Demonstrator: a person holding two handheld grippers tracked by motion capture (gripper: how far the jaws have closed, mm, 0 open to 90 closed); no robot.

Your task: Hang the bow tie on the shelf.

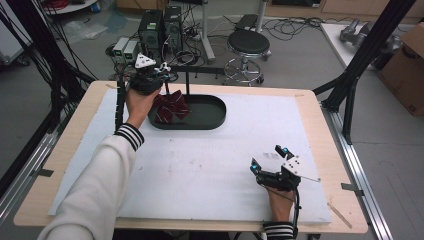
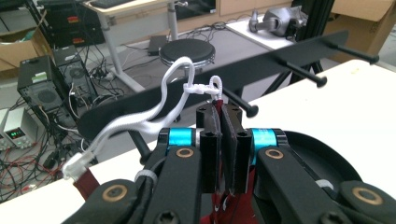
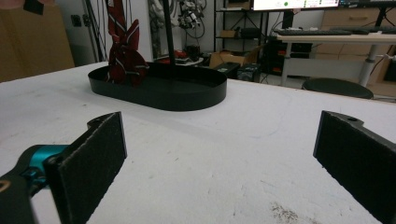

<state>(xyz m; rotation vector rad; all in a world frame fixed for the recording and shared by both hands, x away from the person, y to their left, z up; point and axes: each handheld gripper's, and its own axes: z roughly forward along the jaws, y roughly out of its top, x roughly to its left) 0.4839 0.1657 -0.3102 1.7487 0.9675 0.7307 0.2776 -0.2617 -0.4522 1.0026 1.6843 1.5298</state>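
Nearest, the right gripper (image 1: 270, 159) rests on the white table cover (image 1: 200, 170), jaws wide apart, well short of the black oval tray (image 1: 210, 117). Over the tray's left end, the left gripper (image 2: 223, 122) pinches the dark red striped tie (image 1: 170, 107), whose white loop cord (image 2: 175, 86) sits just before the black peg rail (image 2: 280, 58).

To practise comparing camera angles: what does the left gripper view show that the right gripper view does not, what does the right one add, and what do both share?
Left gripper view alone: the left gripper shut on the red fabric piece, its white cord loop close to the black peg rail. Right gripper view alone: the right gripper open above the white mat, and the whole black oval tray. Both: the tray, red fabric and round stool.
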